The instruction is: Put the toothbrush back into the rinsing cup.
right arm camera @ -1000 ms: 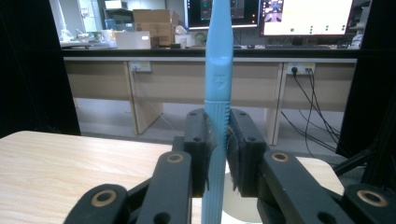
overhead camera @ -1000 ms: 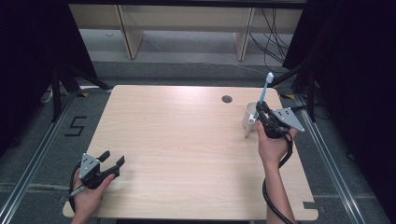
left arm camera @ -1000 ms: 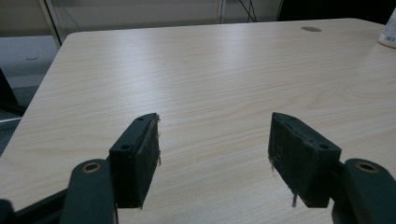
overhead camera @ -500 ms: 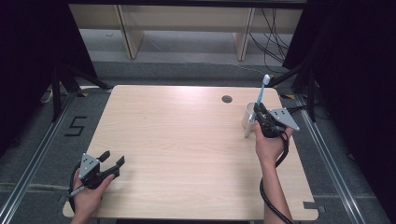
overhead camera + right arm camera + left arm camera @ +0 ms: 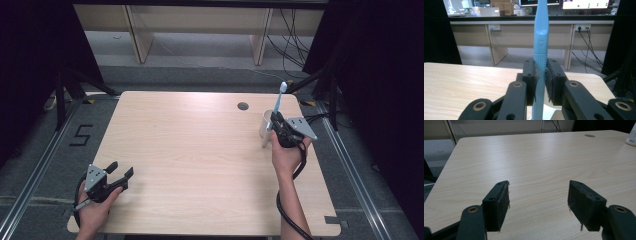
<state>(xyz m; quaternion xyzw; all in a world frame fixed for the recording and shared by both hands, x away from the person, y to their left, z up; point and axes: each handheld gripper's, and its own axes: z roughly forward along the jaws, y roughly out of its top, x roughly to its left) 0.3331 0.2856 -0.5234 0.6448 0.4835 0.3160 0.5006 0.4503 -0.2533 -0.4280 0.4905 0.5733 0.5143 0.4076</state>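
1. Right gripper view: the right claw (image 5: 540, 82) is pinched on the upright light-blue plastic toothbrush (image 5: 540, 42); keep it vertical while moving it at the white cylindrical cup (image 5: 265, 124) beside it.
2. The left claw (image 5: 537, 205) is spread wide, holding nothing, over the pale wooden worktop (image 5: 200, 150).

Cup (image 5: 265, 124) near table's (image 5: 200, 150) right edge, toothbrush (image 5: 278, 107) seemingly upright beside it

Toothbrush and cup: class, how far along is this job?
Done: the right gripper is clamped on the blue toothbrush, upright at the white cup. Whether it is going in or coming out cannot be told. The left gripper is open, apart.
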